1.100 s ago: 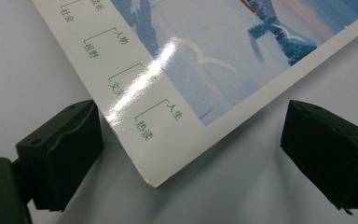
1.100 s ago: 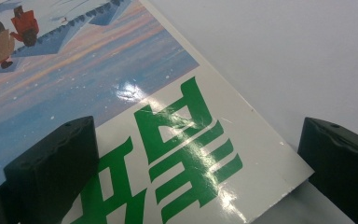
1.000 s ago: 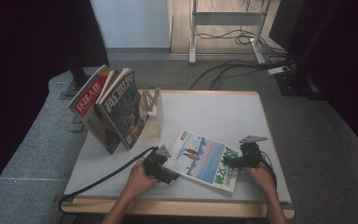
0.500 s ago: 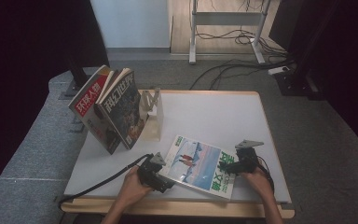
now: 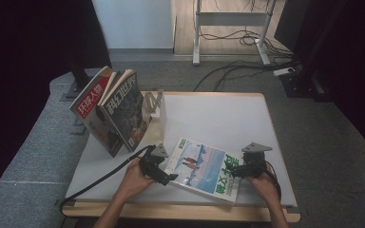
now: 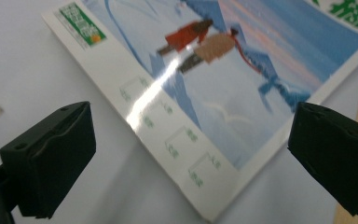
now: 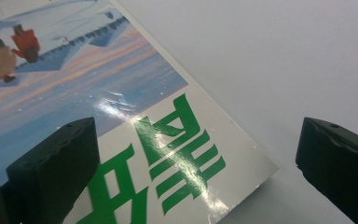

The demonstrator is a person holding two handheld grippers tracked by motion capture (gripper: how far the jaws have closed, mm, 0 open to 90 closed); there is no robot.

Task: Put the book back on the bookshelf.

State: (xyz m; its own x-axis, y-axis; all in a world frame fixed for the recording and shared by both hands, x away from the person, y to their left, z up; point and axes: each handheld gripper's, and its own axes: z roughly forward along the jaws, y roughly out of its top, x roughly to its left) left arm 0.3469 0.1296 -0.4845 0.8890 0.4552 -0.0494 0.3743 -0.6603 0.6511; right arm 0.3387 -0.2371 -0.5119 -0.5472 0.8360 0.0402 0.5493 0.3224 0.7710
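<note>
Both hands have drawn back toward the near edge of the desk (image 5: 209, 109) since a second ago, and the magazine (image 5: 204, 164) now lies skewed closer to that edge than before. It rests flat on the desk between the 2 tongs. The left tongs (image 5: 165, 176) sit just off its left edge, jaws spread wide after just opening further, nothing pinched between them. The right tongs (image 5: 233, 170) hover over its green-lettered corner, jaws spread as well, pads clear of the cover. At the desk's far left, a rack (image 5: 153, 102) holds 2 upright magazines (image 5: 111, 109) leaning left; its lower part is hidden behind them. Glare washes out some print on the flat cover.
</note>
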